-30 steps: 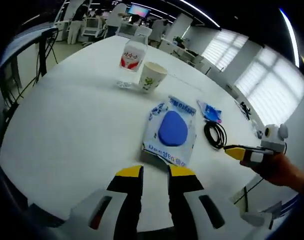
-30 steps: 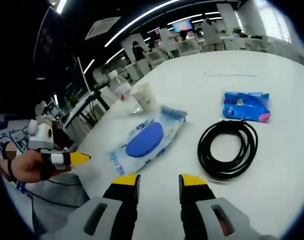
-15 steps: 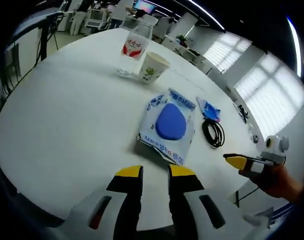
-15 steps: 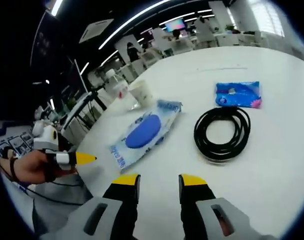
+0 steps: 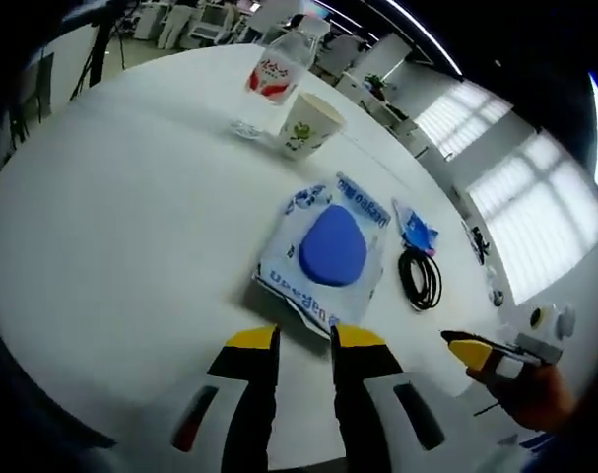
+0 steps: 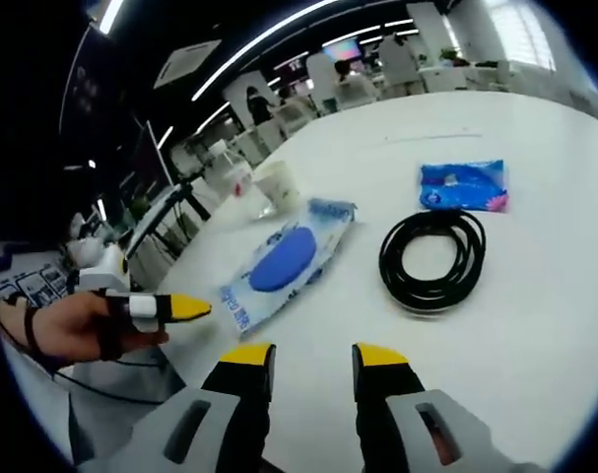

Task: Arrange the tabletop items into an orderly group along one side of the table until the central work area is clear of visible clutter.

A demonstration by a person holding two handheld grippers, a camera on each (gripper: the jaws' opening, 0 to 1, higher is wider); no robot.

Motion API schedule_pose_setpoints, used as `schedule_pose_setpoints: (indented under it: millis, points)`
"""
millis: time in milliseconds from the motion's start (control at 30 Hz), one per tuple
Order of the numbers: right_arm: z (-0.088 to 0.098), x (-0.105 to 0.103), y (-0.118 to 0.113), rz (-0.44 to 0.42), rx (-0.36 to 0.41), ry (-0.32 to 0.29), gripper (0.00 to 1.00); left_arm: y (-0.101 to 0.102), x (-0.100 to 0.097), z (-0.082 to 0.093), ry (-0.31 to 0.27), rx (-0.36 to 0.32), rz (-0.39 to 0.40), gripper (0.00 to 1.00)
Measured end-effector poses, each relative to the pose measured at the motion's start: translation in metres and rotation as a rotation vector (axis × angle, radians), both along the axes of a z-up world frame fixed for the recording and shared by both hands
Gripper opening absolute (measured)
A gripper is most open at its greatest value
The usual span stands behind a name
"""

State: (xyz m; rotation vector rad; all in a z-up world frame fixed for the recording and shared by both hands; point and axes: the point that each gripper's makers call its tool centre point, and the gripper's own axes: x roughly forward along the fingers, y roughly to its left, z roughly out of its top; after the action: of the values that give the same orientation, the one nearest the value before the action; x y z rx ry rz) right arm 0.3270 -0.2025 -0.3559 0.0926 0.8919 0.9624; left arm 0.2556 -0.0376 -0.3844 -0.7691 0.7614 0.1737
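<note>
White tabletop (image 5: 111, 217) stretches ahead of us, and the things we must tidy lie spread over it: a wet-wipe pack (image 5: 325, 251) with a blue oval lid lies flat near the middle, a coiled black cable (image 5: 421, 278) just beside it, and a small blue tissue packet (image 5: 415, 226) at the cable's far end. Farther off, a paper cup (image 5: 306, 123) stands upright next to a clear bottle with a red label (image 5: 277, 67). In the left gripper view our left gripper (image 5: 303, 340) hovers above the near edge of the wipe pack, its yellow-tipped jaws standing slightly apart with nothing between them. In the right gripper view our right gripper (image 6: 308, 355) also hangs over bare table, jaws parted and empty, with the wipe pack (image 6: 284, 264), the cable (image 6: 432, 258) and the tissue packet (image 6: 463, 184) well ahead of it. The left gripper (image 6: 175, 307) enters that view from the left, held in a hand (image 6: 72, 330). We judge that no item has been gathered yet; the step in hand looks like the approach to the first pick, most likely the wipe pack, since the left jaws point at it. The next move calls for lowering the left gripper to the pack's near edge, pinching its thin flat lip, and sliding or lifting it toward the cup and bottle so the group forms along that side.
</note>
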Motion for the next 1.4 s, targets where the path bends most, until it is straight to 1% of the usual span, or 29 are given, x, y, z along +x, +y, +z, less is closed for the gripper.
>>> schedule_pose_setpoints:
  millis: [67,200,400,533,600,700,767,867,933,1000,1133,1233,1333,1400]
  points:
    - [0.001,0.001,-0.002,-0.003,-0.001,-0.003,0.3,0.0,0.003,-0.004,0.007,-0.017,0.008,0.18]
    - [0.002,0.005,-0.01,-0.013,0.001,-0.01,0.31,0.0,0.009,-0.01,0.016,-0.016,0.009,0.18]
    - [0.005,0.005,-0.017,-0.025,0.0,-0.012,0.33,-0.003,0.018,-0.016,0.018,-0.029,0.015,0.17]
    - [0.009,-0.004,-0.023,-0.031,0.001,-0.008,0.36,-0.005,0.021,-0.02,0.02,-0.043,0.026,0.16]
    - [0.009,-0.006,-0.024,-0.03,0.0,-0.009,0.37,-0.006,0.022,-0.022,0.026,-0.037,0.021,0.14]
    - [0.009,-0.007,-0.028,-0.038,-0.003,-0.007,0.37,-0.007,0.021,-0.024,0.035,-0.013,0.003,0.1]
    - [0.007,-0.005,-0.031,-0.047,-0.004,-0.004,0.37,-0.009,0.021,-0.023,0.028,-0.016,-0.002,0.09]
    - [0.004,-0.009,-0.034,-0.053,-0.009,0.001,0.37,-0.01,0.021,-0.024,0.027,-0.008,-0.008,0.09]
    - [0.004,-0.012,-0.036,-0.057,-0.011,0.003,0.37,-0.01,0.02,-0.024,0.026,-0.006,-0.009,0.09]
    - [0.002,-0.009,-0.036,-0.063,-0.01,0.006,0.37,-0.01,0.02,-0.024,0.025,-0.014,-0.004,0.08]
    - [0.003,-0.011,-0.038,-0.065,-0.011,0.006,0.37,-0.009,0.021,-0.024,0.022,-0.015,-0.001,0.05]
    - [0.003,-0.009,-0.038,-0.068,-0.011,0.007,0.37,-0.009,0.02,-0.023,0.017,0.005,-0.026,0.03]
    - [0.001,-0.01,-0.036,-0.064,-0.013,0.011,0.37,-0.007,0.013,-0.021,0.019,0.023,-0.047,0.03]
    - [0.001,-0.014,-0.032,-0.061,-0.013,0.013,0.37,-0.002,0.007,-0.02,0.022,0.027,-0.041,0.03]
